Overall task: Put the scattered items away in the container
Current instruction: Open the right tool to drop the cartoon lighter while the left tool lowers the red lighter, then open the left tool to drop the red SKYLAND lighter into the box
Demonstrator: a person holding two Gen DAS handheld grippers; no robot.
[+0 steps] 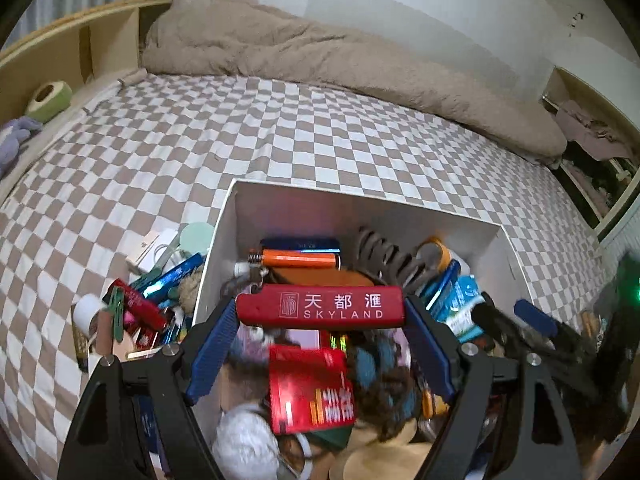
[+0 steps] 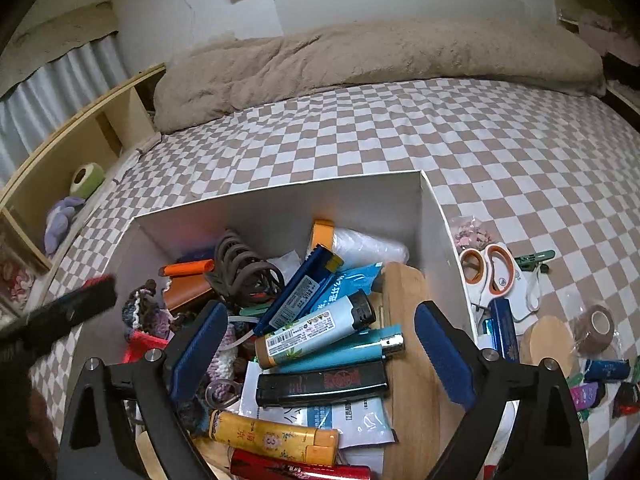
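A white box (image 1: 224,240) sits on the checkered bed, full of lighters, a hair claw and packets; it also shows in the right wrist view (image 2: 280,208). My left gripper (image 1: 320,308) is shut on a red "SKYLAND" lighter (image 1: 320,306), held crosswise above the box. My right gripper (image 2: 316,320) is open and empty over the box, above a pale blue lighter (image 2: 316,330) and a black lighter (image 2: 320,388). The left gripper's tip with the red lighter (image 2: 94,288) shows at the left in the right wrist view.
Scattered items lie left of the box: a white carton (image 1: 150,250), a green disc (image 1: 196,236), red and blue tubes (image 1: 140,304). Right of the box lie scissors (image 2: 488,272), a wooden disc (image 2: 550,340) and a tape roll (image 2: 596,322). A beige duvet (image 2: 360,52) lies at the far side.
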